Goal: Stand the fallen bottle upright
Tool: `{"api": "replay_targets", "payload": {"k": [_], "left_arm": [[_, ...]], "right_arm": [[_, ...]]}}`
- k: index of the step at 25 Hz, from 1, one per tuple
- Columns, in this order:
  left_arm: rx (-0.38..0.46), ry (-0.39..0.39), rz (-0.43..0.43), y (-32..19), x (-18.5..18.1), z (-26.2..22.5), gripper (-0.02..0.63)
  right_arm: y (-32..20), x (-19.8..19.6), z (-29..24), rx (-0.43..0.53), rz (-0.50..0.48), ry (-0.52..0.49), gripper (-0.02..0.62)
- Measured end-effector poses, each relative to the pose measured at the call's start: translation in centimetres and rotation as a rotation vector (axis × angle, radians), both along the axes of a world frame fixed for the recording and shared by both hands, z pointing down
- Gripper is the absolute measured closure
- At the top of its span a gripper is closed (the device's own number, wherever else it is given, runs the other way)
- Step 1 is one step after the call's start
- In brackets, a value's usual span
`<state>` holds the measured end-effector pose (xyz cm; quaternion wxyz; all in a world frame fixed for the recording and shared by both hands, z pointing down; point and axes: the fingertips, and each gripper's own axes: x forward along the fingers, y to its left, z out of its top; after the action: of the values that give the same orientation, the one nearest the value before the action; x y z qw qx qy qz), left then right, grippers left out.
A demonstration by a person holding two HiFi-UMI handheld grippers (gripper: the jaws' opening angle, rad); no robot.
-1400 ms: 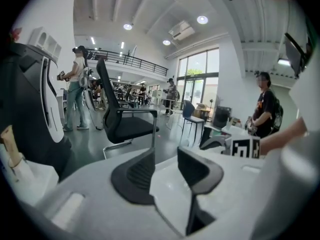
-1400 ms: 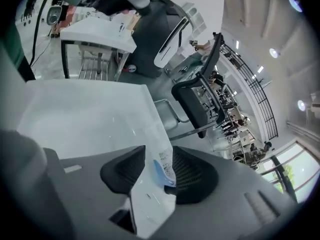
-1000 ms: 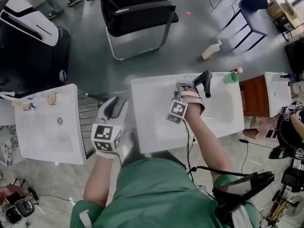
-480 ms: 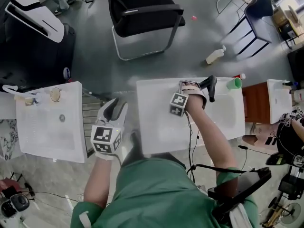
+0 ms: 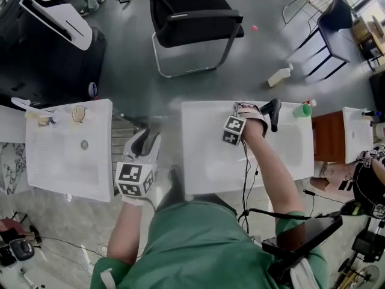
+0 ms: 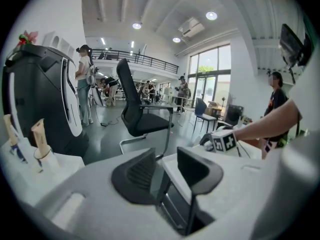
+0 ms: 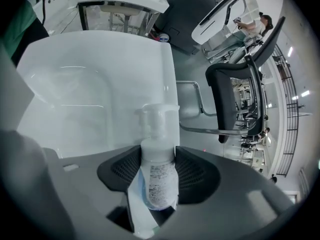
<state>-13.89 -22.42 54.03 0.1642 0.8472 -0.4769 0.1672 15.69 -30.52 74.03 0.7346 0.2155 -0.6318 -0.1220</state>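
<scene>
At the upper edge of the white table [image 5: 198,110], the right gripper [image 5: 274,112] is just opening its jaws off the pump bottle [image 7: 159,176] between them, we judge to leave it standing, while the left gripper [image 5: 146,142] hangs empty, jaws apart, at lower left.

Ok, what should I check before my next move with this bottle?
1. Bottle between the right gripper's pads: ok, it sits well in.
2. Firm grip: not ok. The jaws have just been opening and stand wide beside it.
3. Bottle upright: not ok. It looks to lie on the sink's rim, pump pointing sideways.
4. Room to stand it: ok. The rim around it is bare, and the green cup is off to one side.
5. Left gripper out of the way: ok. It is open, empty and off the sink.
</scene>
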Motion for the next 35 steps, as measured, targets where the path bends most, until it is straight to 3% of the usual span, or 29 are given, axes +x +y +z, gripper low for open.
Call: {"api": "replay_targets", "payload": {"k": [9, 19, 25, 35], "left_arm": [[0.016, 0.003, 0.039, 1.1, 1.6, -0.8, 0.472], [0.03, 0.0, 0.036, 2.8, 1.6, -2.1, 0.476], [0.034, -0.009, 0.013, 3.6, 0.5, -2.8, 0.477], [0.028, -0.007, -0.002, 4.3, 0.1, -2.6, 0.479]], "right_arm": [[1.1, -1.2, -2.6, 0.123, 0.05, -0.167, 0.385], [1.0, -4.3, -7.7, 0.164, 0.315, -0.698, 0.387], [0.9, -6.0, -9.8, 0.163, 0.453, -0.944, 0.388], [1.6, -11.0, -12.0, 0.172, 0.414, -1.144, 0.39]]}}
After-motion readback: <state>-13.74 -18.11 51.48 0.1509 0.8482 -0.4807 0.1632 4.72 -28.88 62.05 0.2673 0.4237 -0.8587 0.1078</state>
